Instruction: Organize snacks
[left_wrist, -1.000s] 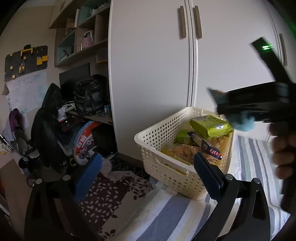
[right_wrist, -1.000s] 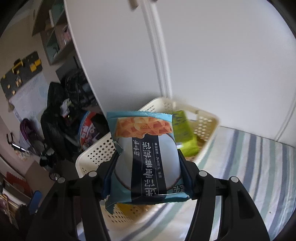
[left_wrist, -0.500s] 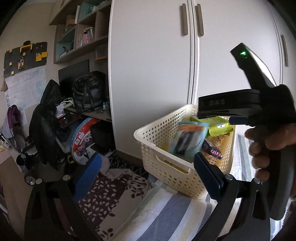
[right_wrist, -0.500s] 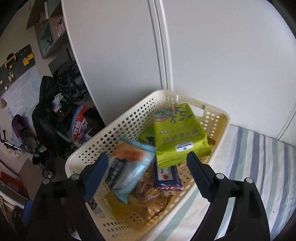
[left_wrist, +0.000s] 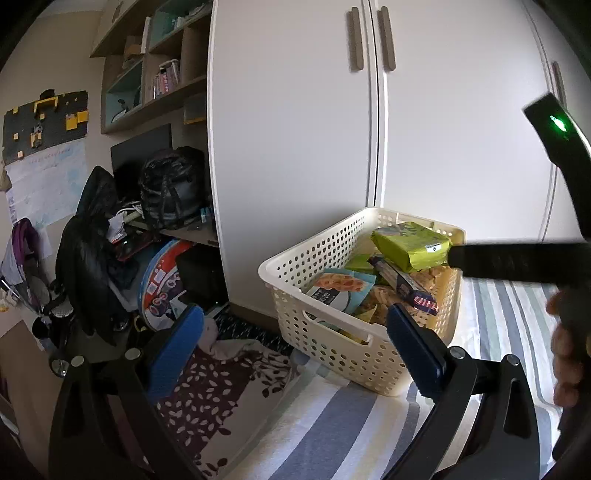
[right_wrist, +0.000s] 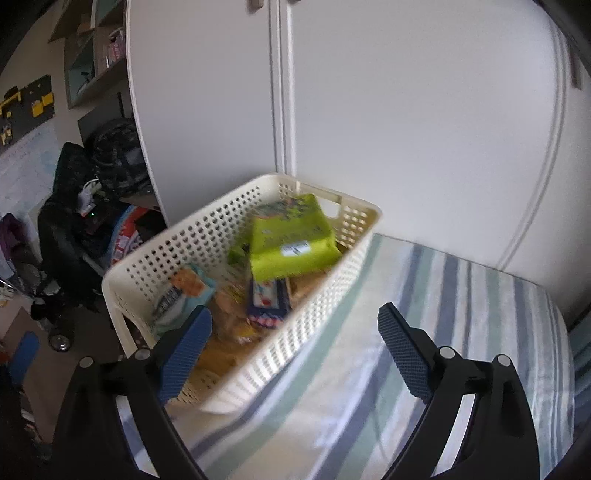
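A cream perforated basket (left_wrist: 332, 347) sits at the corner of a bed with a striped cover (right_wrist: 424, 295), close to white wardrobe doors (left_wrist: 295, 129). Inside it lie a light-blue snack packet (left_wrist: 338, 290) propped against the near left wall, a lime-green bag (right_wrist: 291, 240) resting on top toward the far end, a dark-blue bar wrapper (left_wrist: 406, 284) and yellowish packets beneath. The left gripper (left_wrist: 291, 347) has its fingers spread wide, holding nothing. The right gripper (right_wrist: 295, 347) is likewise wide apart and empty, above the basket's near edge.
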